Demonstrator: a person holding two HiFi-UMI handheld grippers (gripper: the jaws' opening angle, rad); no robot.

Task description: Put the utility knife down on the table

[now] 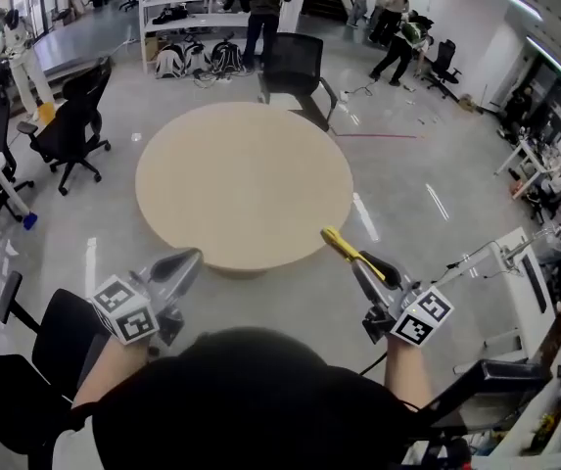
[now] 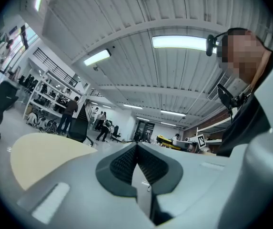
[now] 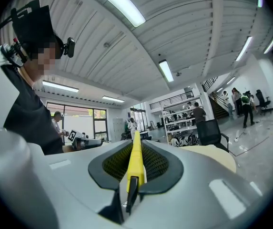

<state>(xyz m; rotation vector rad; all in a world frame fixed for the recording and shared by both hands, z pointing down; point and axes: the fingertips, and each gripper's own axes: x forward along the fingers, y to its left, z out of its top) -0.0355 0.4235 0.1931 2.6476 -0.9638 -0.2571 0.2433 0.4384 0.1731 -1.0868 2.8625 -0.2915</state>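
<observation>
My right gripper (image 1: pixel 360 264) is shut on a yellow utility knife (image 1: pixel 345 247). The knife sticks out forward past the fingertips, in the air just short of the near edge of the round beige table (image 1: pixel 244 184). In the right gripper view the knife (image 3: pixel 136 162) runs straight along the closed pads of the right gripper (image 3: pixel 136 146), with the table (image 3: pixel 217 152) ahead to the right. My left gripper (image 1: pixel 192 258) hovers at the table's near left edge. The left gripper view shows the left gripper (image 2: pixel 136 148) with its pads together and nothing between them.
A black office chair (image 1: pixel 295 67) stands at the table's far side and others (image 1: pixel 70 125) stand to the left. Shelving (image 1: pixel 192 8) and several people are at the back of the room. A white desk (image 1: pixel 515 272) is on the right, and a dark chair (image 1: pixel 25 360) is close at my left.
</observation>
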